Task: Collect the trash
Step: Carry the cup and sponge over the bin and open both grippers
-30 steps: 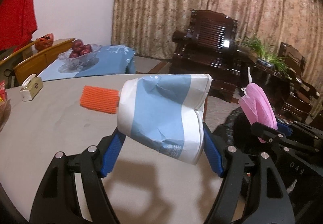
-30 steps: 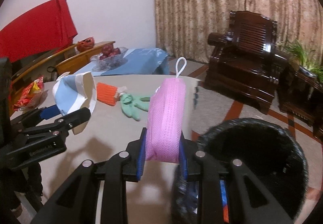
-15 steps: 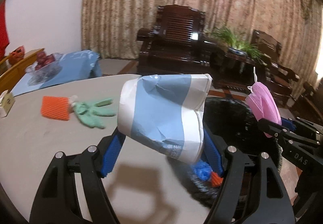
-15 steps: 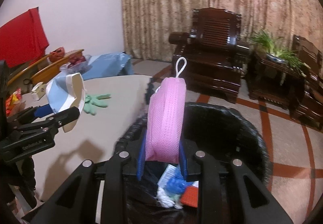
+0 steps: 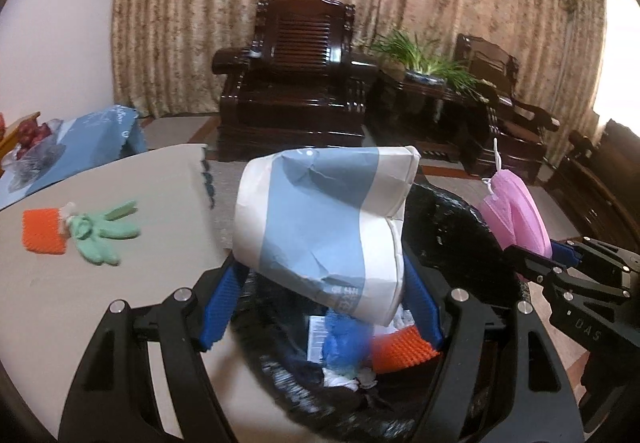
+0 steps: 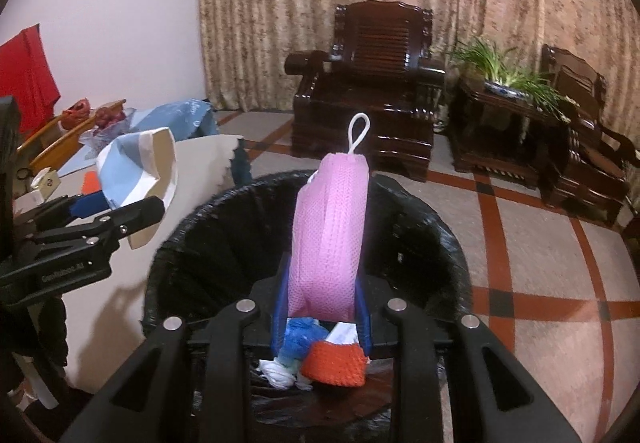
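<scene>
My left gripper is shut on a crumpled white and blue paper cup, held over the near rim of a black-lined trash bin. My right gripper is shut on a pink mesh sponge with a white loop, upright above the bin. Inside the bin lie blue, white and orange scraps. From the right wrist view the cup and left gripper hang at the bin's left edge. On the table an orange sponge and a green glove remain.
The grey table lies left of the bin. Dark wooden armchairs and a plant stand line the curtained wall behind. Tiled floor spreads to the right. A fruit bowl sits on a blue cloth far left.
Both grippers swung right from over the table to above the bin, still holding the cup and the pink sponge. The bin's contents have come into view beneath them.
</scene>
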`<state>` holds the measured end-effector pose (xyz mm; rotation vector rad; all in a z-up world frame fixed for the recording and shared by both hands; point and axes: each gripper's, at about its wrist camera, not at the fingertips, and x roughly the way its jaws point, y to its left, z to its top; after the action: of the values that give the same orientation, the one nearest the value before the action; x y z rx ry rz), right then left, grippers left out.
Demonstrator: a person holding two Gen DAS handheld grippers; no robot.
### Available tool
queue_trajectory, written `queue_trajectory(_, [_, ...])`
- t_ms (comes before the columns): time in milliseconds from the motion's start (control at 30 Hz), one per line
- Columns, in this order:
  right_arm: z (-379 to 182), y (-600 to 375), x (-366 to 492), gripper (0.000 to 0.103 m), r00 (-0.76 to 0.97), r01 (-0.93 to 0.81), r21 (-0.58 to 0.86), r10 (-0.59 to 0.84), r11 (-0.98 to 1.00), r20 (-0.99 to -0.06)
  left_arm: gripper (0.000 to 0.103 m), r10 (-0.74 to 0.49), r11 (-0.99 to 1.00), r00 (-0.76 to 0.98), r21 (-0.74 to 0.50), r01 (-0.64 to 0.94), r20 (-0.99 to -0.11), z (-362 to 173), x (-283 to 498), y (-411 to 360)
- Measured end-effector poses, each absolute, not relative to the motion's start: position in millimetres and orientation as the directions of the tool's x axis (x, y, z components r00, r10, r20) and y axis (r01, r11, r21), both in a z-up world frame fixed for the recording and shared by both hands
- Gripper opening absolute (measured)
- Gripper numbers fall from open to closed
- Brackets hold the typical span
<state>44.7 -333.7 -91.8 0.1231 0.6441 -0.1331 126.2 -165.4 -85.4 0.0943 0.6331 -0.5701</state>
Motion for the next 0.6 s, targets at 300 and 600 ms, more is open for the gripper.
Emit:
queue_trajectory(300, [-112, -350, 44, 0.028, 0.763, 0.192, 0.063, -0.109, 0.979, -0.637, 0.073, -0.499, 0.821, 0.6, -0.118, 0.559, -0.625, -108, 139, -198])
queue_trajectory(600, [-121, -357, 37, 0.071, 0.749, 0.225, 0.048, -0.141, 0.973, -0.647, 0.087, -0.539, 0.798, 0.524, -0.199, 0.569, -0.66, -125, 143, -197])
